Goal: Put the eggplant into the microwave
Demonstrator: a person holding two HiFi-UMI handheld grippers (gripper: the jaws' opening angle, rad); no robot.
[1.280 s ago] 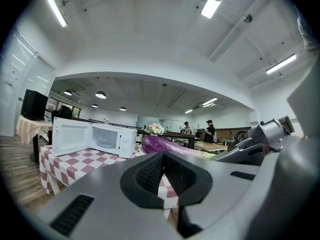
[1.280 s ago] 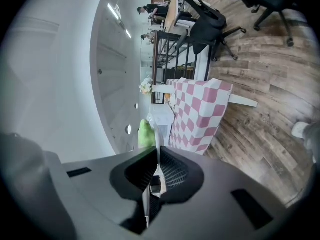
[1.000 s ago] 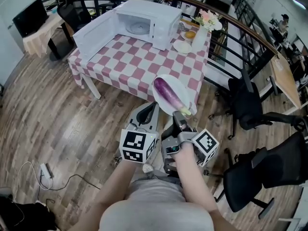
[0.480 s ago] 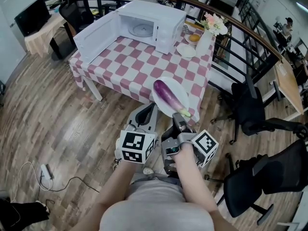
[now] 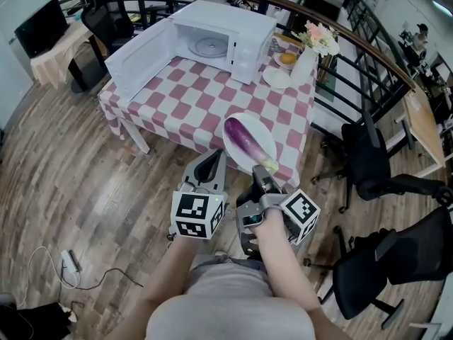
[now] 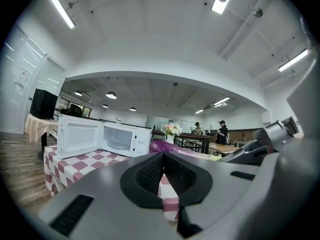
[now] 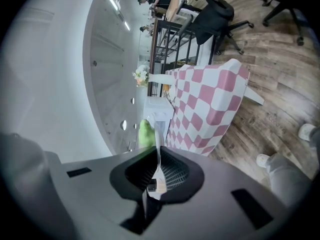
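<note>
The eggplant [image 5: 248, 139] lies on a white plate [image 5: 263, 125], whose near rim the right tongs [image 5: 262, 176] clench edge-on. The left tongs [image 5: 211, 160] are pressed together on nothing, just beside them. Compared with a second ago, both sit nearer the table [image 5: 191, 98], and the plate now hangs over its near edge. The microwave [image 5: 244, 37] at the far edge stands open, so the carry likely continues straight toward it.

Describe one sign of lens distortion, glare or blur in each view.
Head view: the fisheye lens bends the floor planks into curves. Left gripper view: a dark round vignette, and the ceiling light is blown out. Right gripper view: the plate is blurred near the lens.
</note>
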